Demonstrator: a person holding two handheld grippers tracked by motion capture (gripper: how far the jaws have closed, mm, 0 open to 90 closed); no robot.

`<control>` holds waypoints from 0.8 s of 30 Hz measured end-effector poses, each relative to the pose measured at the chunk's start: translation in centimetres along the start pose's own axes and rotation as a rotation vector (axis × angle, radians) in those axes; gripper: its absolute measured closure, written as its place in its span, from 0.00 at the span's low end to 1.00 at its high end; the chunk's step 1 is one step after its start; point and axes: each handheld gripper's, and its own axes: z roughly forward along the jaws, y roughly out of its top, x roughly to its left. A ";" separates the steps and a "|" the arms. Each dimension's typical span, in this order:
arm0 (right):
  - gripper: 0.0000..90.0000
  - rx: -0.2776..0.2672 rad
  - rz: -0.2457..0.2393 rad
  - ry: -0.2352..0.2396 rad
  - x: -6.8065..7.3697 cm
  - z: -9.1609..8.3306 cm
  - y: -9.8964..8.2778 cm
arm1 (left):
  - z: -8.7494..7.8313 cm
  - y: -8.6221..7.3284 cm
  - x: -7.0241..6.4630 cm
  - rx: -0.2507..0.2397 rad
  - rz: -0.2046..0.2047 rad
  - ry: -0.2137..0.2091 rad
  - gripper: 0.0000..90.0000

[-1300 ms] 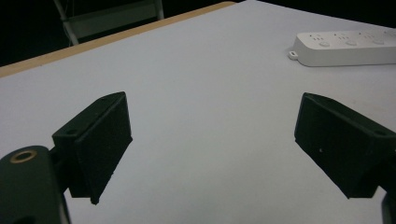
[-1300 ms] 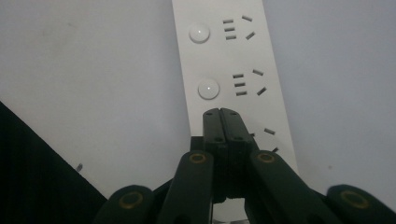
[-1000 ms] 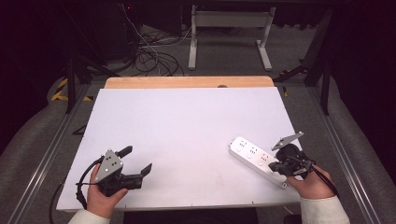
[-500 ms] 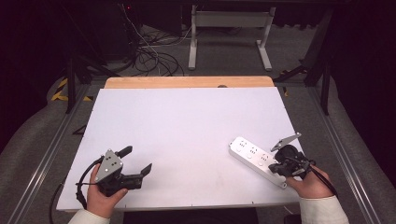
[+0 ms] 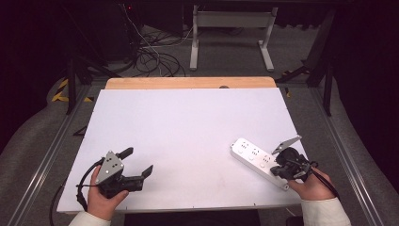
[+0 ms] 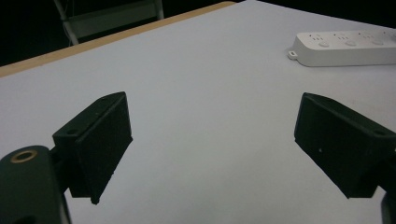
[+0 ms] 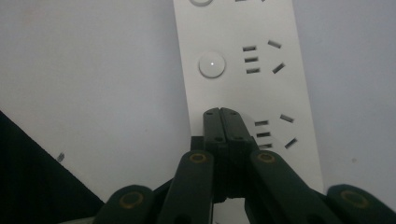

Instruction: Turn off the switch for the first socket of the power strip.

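1. High view: your left hand [image 5: 104, 197] rests at the worktop's [image 5: 188, 127] near-left corner, forearm coming in over the near edge, and the left gripper [image 5: 137, 163] lies nearly level, aimed toward the right edge with its jaws spread wide on nothing. Your right hand [image 5: 313, 183] sits by the near-right corner, wrist bent so the right gripper [image 5: 279, 165] points down onto the near end of the white power strip [image 5: 251, 157]. The strip lies flat, slanting from near the right part of the near edge toward the middle of the worktop.

2. Left gripper view: your two black jaws stand far apart with bare white worktop between them. The power strip [image 6: 348, 46] lies well apart, toward the upper right, and the worktop's wooden far edge [image 6: 116, 39] crosses the top left.

3. Right gripper view: your jaws are pressed flat together, nothing between them, and the right gripper's tips [image 7: 221, 113] sit over the power strip [image 7: 233, 88], where a round switch would lie beside the nearest socket slots. Another round switch [image 7: 211, 64] shows just beyond. Whether the tips touch the strip, you cannot tell.
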 end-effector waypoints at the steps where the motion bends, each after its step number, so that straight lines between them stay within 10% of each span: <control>1: 1.00 0.002 -0.003 0.000 0.0 0.0 0.0 | 0.0 0.0 0.0 0.000 -0.001 0.000 0.13; 24: 1.00 0.000 -0.002 -0.009 0.2 0.1 -0.1 | -0.1 0.0 0.0 -0.002 0.001 0.000 0.13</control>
